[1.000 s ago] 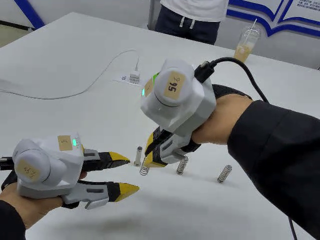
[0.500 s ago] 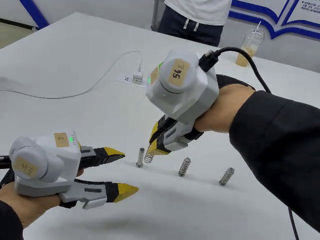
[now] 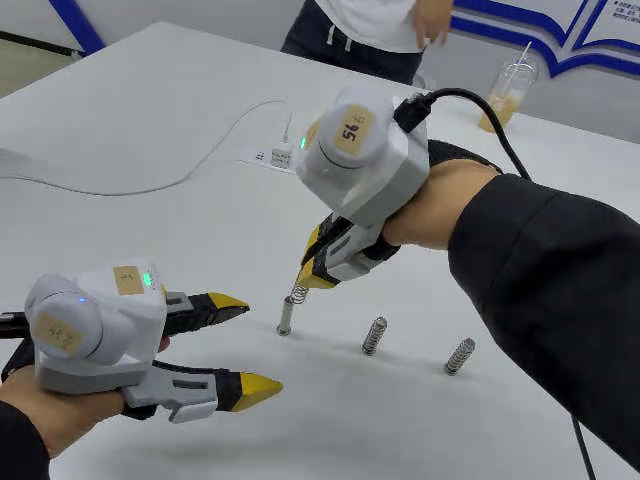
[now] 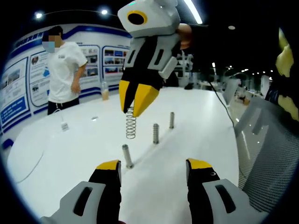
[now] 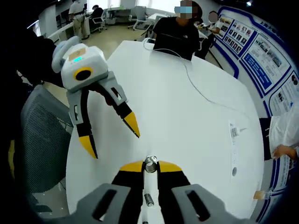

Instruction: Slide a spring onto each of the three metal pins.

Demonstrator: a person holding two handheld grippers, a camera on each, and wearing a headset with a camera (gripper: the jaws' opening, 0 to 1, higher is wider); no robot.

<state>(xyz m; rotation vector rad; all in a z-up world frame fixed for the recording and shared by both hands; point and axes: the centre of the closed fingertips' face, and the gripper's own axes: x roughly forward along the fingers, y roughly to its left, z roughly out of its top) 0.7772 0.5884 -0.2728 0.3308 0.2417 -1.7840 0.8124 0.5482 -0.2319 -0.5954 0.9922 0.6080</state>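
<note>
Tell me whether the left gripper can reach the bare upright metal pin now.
Probably yes: the open left gripper faces the pin across bare white table, though the right gripper holds a coiled steel spring just above it.

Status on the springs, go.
Copy: right gripper shut on spring, left gripper open. Spring hangs above bare pin, not yet on. The other two pins sprung. Nothing between.

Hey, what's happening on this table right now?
A person works two handheld claws at a white table. The right claw is shut on a spring, holding it close above the one bare pin. The other two pins already wear springs. The left claw hovers open nearby, holding nothing.
</note>
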